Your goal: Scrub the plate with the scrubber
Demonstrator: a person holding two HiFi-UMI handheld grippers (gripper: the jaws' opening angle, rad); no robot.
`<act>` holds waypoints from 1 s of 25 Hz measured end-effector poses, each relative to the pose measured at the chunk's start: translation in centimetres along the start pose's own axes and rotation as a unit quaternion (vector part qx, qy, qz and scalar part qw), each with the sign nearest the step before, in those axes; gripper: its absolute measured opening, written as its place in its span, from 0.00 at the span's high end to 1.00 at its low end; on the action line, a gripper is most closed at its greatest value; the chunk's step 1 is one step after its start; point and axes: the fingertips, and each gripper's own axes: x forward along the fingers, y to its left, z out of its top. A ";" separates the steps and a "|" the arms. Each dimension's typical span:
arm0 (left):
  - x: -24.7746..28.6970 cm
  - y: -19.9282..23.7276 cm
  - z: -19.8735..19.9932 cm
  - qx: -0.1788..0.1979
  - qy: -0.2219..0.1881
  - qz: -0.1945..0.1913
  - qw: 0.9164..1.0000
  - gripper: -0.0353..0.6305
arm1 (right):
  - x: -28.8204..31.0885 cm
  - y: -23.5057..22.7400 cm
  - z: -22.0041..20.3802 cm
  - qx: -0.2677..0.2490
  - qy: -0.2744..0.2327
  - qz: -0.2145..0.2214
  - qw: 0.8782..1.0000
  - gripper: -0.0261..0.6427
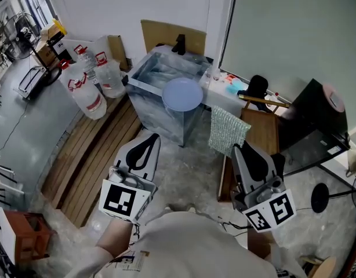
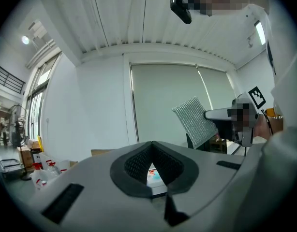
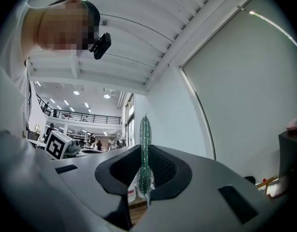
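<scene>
Clamping a square, glittery green-silver mesh scrubber by its lower edge in the right gripper, up in the air and clear of everything around it. Seen edge-on in the right gripper view as a thin upright green strip, pinched tight between the dark ribbed pads. Seen almost flat-on from the left gripper view, tilted, at the tip of the right gripper.

Holding the left gripper clenched on nothing: tips together, with only a narrow V-shaped gap above the meeting point and, through it, a glimpse of a white tabletop with red and blue items. Side by side with the right gripper, well apart from it.

Lying ahead of both grippers, touched by neither: a round, pale blue plate, resting, as far as can be told, on the near right corner of a clear-walled rectangular water tank. Near the scrubber, just up and to the left of it in the head view, but apart from it.

Standing left of the tank: large clear plastic water bottles with red caps, beside a slatted wooden platform.
</scene>
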 end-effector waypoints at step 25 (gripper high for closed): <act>7.4 1.8 -5.7 -0.024 0.033 0.051 0.998 0.92 | 4.9 -8.0 -7.1 0.029 0.059 0.041 0.997 0.85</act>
